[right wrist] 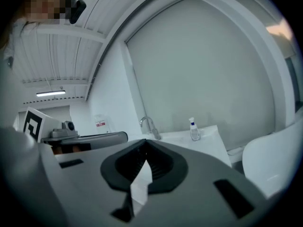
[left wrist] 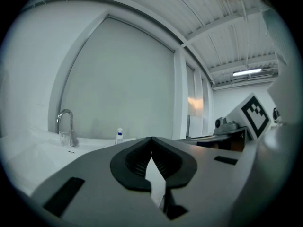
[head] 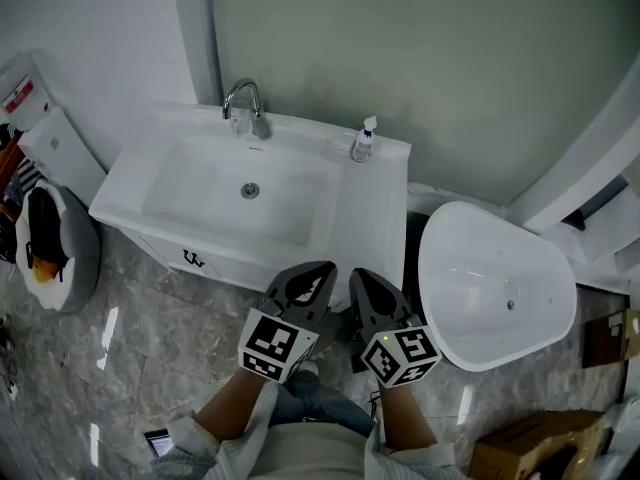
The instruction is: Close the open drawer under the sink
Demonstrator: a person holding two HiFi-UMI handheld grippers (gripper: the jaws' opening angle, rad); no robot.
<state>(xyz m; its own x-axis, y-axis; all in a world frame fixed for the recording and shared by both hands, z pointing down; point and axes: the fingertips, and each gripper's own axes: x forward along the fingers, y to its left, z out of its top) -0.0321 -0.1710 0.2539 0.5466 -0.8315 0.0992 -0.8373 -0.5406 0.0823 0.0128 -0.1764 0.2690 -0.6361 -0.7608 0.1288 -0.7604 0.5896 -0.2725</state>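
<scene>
Bare forearms (head: 235,408) held close, left grey two-jaw tool (head: 322,268) beside right grey two-jaw tool (head: 358,276), both with jaws together, empty

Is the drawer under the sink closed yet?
Probably nearly: from above, the drawer front under the sink looks flush, though I can't be sure. Nothing is in hand: the left gripper and right gripper hang before it, jaws together, empty, touching nothing. Left: maybe a checking push.

Sink counter (head: 378,213): faucet (head: 245,103) at back, spray bottle (head: 364,141) back right corner.
</scene>
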